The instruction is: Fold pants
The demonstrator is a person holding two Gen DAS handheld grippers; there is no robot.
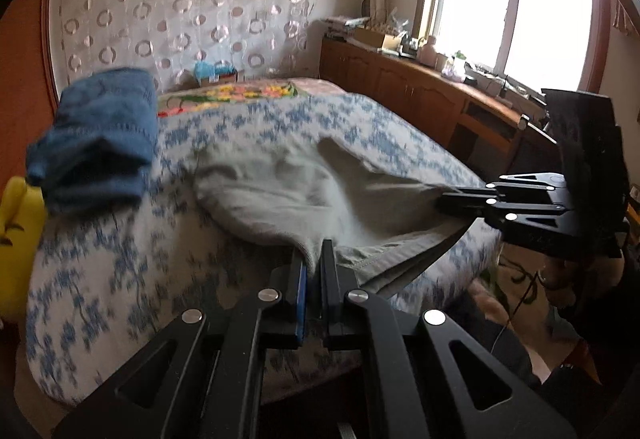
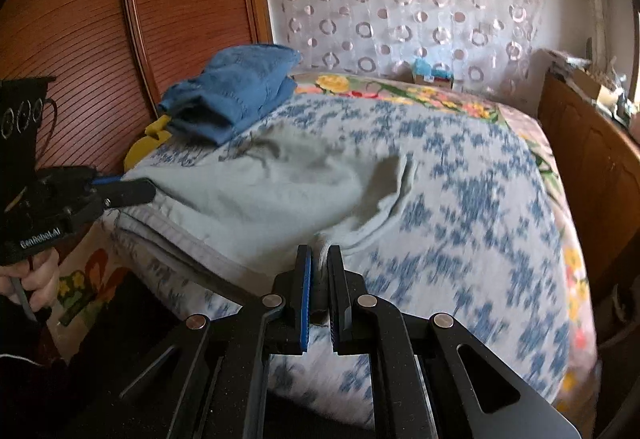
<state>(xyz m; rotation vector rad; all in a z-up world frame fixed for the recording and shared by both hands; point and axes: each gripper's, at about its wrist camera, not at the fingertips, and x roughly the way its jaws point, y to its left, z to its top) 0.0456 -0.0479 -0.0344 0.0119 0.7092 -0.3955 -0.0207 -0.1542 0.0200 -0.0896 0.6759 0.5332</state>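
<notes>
Light grey-green pants (image 1: 288, 187) lie bunched on the blue-and-white bedspread (image 1: 120, 271), also in the right wrist view (image 2: 256, 195). My left gripper (image 1: 314, 251) is shut on one corner of the waistband at the near edge of the bed; it shows from the side in the right wrist view (image 2: 136, 189). My right gripper (image 2: 320, 255) is shut on the other end of the pants; it shows in the left wrist view (image 1: 444, 201). The band hangs stretched between them, lifted off the bed edge.
Folded blue jeans (image 1: 100, 143) sit at the bed's far left, also in the right wrist view (image 2: 236, 91). A yellow object (image 1: 16, 239) is beside them. A wooden cabinet (image 1: 420, 95) with clutter runs along the right under the window. A wooden slatted wardrobe (image 2: 100, 31) stands on the left.
</notes>
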